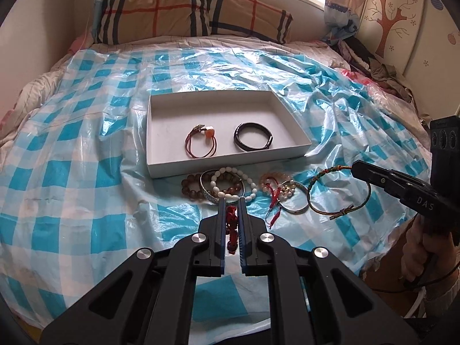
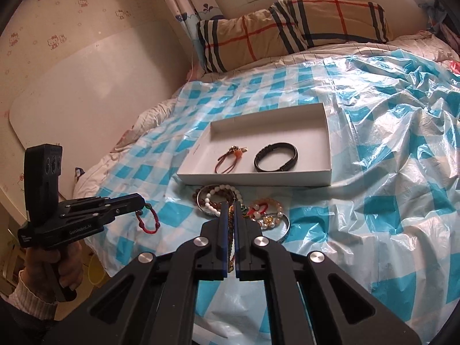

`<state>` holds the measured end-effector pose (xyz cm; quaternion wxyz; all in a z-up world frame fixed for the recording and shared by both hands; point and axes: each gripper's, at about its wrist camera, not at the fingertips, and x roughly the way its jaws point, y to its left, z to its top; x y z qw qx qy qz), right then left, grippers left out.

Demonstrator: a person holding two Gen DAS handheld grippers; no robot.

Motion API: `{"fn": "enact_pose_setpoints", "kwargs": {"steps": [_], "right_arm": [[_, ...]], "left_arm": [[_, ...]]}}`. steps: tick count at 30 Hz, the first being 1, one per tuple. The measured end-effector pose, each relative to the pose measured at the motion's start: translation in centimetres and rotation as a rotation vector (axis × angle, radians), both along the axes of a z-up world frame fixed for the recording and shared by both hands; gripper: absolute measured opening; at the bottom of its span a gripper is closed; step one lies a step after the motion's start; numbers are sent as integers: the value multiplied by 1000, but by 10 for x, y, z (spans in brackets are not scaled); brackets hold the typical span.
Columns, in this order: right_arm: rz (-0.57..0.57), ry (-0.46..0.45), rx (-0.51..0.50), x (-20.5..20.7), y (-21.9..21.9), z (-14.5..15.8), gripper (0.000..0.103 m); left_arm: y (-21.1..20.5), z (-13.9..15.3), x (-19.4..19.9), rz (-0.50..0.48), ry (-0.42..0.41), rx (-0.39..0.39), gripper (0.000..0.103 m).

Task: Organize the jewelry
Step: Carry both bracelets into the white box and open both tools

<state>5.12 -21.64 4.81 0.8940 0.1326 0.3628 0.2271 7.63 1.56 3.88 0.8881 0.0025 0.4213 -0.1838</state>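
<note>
Left tongs (image 1: 231, 201) clamped on red cord bracelet (image 2: 148, 221), right tongs (image 2: 230, 205) on woven bracelet (image 1: 339, 192); thin, dangling loops likely to slip before reaching white tray (image 1: 161, 169).

Both tongs clamped shut and angled down toward the white tray (image 1: 230, 155). Left tongs (image 1: 231, 201) just short of the tray's near edge, pinching a red knotted cord bracelet (image 1: 232, 227) between the pads. Right tongs (image 2: 231, 204) off to the tray's right in the left view, gripping a multicoloured braided bracelet (image 1: 339, 192) that hangs below. Hand (image 1: 417, 256) wrapped around the right handle, another hand (image 2: 57, 264) on the left one, pale knit cuff at the wrist.
</note>
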Motion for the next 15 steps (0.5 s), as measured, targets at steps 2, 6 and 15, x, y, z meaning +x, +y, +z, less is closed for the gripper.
{"fn": "enact_pose_setpoints", "kwargs": {"steps": [2, 6, 15], "right_arm": [[-2, -18, 14, 1, 0, 8, 4], [-2, -35, 42, 6, 0, 15, 4], [-16, -47, 59, 28, -2, 14, 4]], "left_arm": [[-2, 8, 1, -3, -20, -5, 7], [-8, 15, 6, -10, -41, -8, 7], [-22, 14, 28, -30, -45, -9, 7]]}}
